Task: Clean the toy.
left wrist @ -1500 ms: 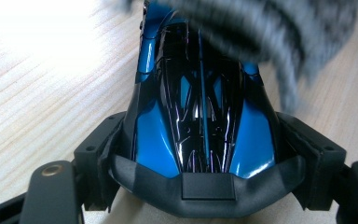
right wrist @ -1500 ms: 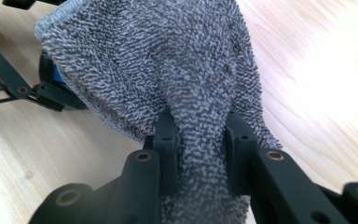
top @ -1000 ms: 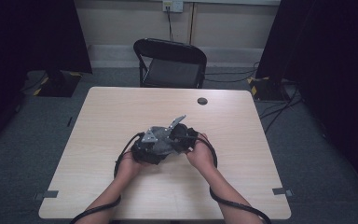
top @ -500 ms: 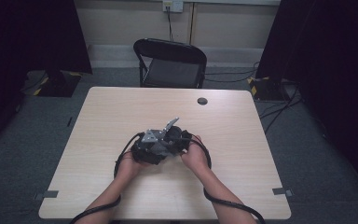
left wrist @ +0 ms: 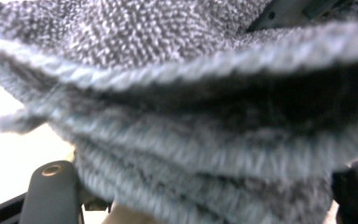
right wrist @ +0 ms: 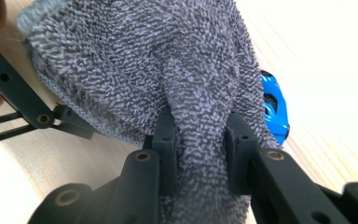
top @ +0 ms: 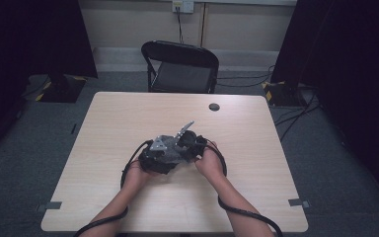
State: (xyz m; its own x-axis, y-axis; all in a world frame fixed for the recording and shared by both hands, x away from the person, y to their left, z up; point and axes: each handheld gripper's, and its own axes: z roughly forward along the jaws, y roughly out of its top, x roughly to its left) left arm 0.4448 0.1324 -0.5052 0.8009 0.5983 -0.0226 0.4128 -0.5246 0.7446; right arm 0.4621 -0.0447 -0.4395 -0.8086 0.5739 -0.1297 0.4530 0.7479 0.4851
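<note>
Your right gripper pinched a fold of the grey towel tight between its black pads. Your left gripper stood wide, jaws either side of the bunched towel; can't tell if the pads pressed it. Towel was looped terry, fuzzy, stitched hem, stacked in soft folds. A shiny blue piece peeked from behind it. Towel sat mid-table, light wood grain, between both hands.

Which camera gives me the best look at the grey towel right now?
The right gripper view: the grey towel is sharp, pinched between the jaws. The left gripper view shows blurred folds; the high view shows a small bundle between both grippers.
</note>
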